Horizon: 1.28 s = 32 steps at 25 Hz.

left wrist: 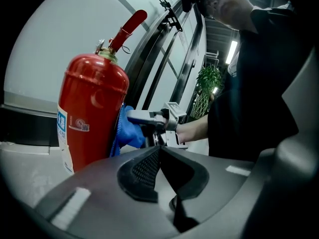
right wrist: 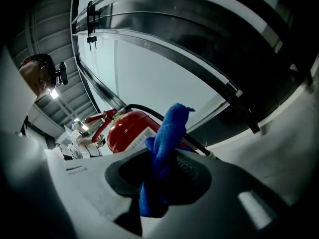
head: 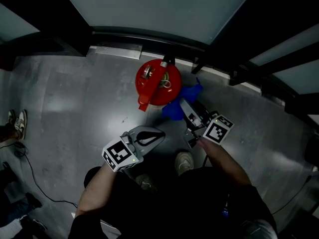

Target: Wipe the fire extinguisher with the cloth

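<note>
Nearest, in front of the person's shoes: left gripper (head: 158, 135), jaws pressed together with nothing between, held apart from the extinguisher. Just to its right and a little farther out: right gripper (head: 184, 104) clamped on a blue cloth (head: 192, 92), bunched past the jaws and touching the side of the red fire extinguisher (head: 158, 83). Extinguisher upright on the grey floor (head: 75, 98), close to the foot of a glazed wall (head: 159, 4).

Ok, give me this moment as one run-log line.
stage: wiping | right gripper: shut on blue cloth, pressed to fire extinguisher side | left gripper: shut, empty, apart from it | fire extinguisher: upright on floor
</note>
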### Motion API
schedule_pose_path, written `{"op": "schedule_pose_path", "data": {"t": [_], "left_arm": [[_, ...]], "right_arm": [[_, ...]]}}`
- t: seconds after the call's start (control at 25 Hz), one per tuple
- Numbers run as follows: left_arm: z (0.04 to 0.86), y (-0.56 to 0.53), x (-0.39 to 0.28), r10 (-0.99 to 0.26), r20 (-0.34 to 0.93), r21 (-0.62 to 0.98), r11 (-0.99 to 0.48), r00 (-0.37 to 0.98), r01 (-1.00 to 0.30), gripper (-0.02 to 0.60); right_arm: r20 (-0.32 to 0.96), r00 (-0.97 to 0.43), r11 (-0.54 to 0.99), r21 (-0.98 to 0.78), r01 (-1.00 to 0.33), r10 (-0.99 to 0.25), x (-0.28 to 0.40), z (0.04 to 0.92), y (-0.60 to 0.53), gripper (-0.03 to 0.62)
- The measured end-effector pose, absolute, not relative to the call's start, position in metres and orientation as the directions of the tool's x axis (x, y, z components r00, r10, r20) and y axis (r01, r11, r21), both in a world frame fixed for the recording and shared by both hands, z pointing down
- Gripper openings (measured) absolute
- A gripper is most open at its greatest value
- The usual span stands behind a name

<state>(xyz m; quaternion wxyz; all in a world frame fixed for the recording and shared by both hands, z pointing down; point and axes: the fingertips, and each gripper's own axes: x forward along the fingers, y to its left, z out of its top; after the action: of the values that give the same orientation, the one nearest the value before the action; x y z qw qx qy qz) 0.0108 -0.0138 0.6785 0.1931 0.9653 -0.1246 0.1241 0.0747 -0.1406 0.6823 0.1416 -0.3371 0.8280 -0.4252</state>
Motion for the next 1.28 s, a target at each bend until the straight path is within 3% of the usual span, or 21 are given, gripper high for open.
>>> {"op": "schedule_pose_path", "data": {"t": [0.4, 0.76, 1.28], "left_arm": [[0.687, -0.007, 0.014, -0.165, 0.315, 0.352, -0.894, 0.935, -0.276, 0.008], [0.7, -0.009, 0.006, -0.174, 0.342, 0.376, -0.875, 0.923, -0.305, 0.008], [0.703, -0.006, -0.01, -0.193, 0.348, 0.392, -0.859, 0.917, -0.329, 0.008]], "right_arm": [[0.147, -0.709, 0.277, -0.851, -0.446, -0.69, 0.077, 0.755, -0.146, 0.104], [0.325, -0.653, 0.089, -0.851, -0.517, -0.684, 0.081, 0.834, -0.142, 0.104], [0.43, -0.611, -0.063, -0.847, -0.527, -0.665, 0.078, 0.9, -0.142, 0.104]]}}
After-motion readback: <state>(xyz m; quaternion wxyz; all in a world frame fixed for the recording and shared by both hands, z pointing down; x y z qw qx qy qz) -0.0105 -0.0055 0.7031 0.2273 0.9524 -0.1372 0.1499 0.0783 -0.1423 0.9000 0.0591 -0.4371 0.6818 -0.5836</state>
